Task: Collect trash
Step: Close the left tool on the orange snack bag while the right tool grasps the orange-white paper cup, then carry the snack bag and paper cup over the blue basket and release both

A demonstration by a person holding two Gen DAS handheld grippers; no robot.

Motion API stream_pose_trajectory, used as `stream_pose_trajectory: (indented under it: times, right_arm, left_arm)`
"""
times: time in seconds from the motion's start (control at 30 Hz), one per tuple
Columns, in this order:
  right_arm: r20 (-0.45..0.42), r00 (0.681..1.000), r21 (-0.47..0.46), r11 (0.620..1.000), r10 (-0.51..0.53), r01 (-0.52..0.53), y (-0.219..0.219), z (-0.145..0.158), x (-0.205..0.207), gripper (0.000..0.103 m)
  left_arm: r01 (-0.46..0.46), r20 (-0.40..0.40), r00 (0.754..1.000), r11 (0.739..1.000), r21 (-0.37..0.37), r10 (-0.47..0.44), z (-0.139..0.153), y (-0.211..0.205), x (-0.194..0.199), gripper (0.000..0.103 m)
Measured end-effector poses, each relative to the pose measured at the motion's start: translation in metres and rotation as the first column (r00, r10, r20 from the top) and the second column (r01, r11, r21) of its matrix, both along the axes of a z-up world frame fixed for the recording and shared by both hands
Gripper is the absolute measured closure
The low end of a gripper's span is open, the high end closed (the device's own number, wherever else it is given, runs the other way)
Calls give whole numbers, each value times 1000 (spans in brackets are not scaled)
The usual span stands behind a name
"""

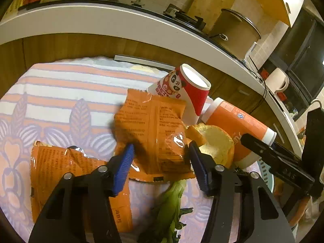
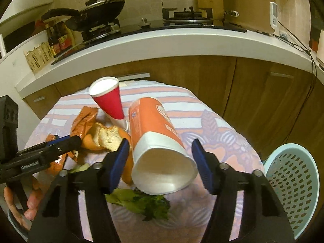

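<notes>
Round table under a striped, leaf-patterned cloth (image 1: 60, 93) (image 2: 212, 125), filling both views, with a white-edged kitchen counter (image 2: 162, 40) behind at twelve o'clock. Only in the right wrist view: a pale blue perforated basket (image 2: 293, 174) at four o'clock, beside the table edge. Orange-and-white tumbler (image 2: 158, 141) (image 1: 237, 125) lying on its side, open mouth toward the right camera; in the left view, seen side-on at three o'clock. Right gripper (image 2: 161, 156) spread wide, blue pads to either side of the tumbler's mouth, contact not discernible. Orange snack wrapper (image 1: 154, 133) (image 2: 84, 121) between the spread fingers of the left gripper (image 1: 162, 158), wide apart, gripping nothing; whether touching the foil, cannot tell. Second orange wrapper (image 1: 66, 174) at eight o'clock, clear only in the left view. Red panda-print paper cup (image 1: 188, 89) (image 2: 110, 99) tipped over at one o'clock; panda face hidden in the right view. Bread roll (image 1: 214, 143) (image 2: 105, 135) torn open, between wrapper and tumbler. Green leafy stalk (image 1: 172, 202) (image 2: 141, 202) at six o'clock in both.
</notes>
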State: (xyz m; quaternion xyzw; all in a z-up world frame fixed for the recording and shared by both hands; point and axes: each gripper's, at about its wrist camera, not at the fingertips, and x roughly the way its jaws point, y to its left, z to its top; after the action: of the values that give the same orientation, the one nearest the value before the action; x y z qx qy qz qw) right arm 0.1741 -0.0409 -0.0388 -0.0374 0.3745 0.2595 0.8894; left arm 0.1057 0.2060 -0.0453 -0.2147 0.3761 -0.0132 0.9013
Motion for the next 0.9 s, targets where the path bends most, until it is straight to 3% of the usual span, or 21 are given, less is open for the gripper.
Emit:
stream_pose_trajectory:
  times: [0.2, 0.43, 0.9]
  right_arm:
    - [0, 1000, -4, 1000, 5, -5, 3, -1, 3, 46]
    - [58, 998, -11, 1000, 3, -3, 4, 7, -6, 64]
    - [152, 988, 30, 999, -30, 26, -31, 43, -31, 65]
  left_arm:
    - [-3, 16, 1000, 1000, -12, 3, 2, -1, -2, 62]
    - [-21, 67, 997, 999, -32, 24, 11, 3, -13, 66]
    - [33, 170, 985, 999, 35, -38, 53, -34, -30, 68]
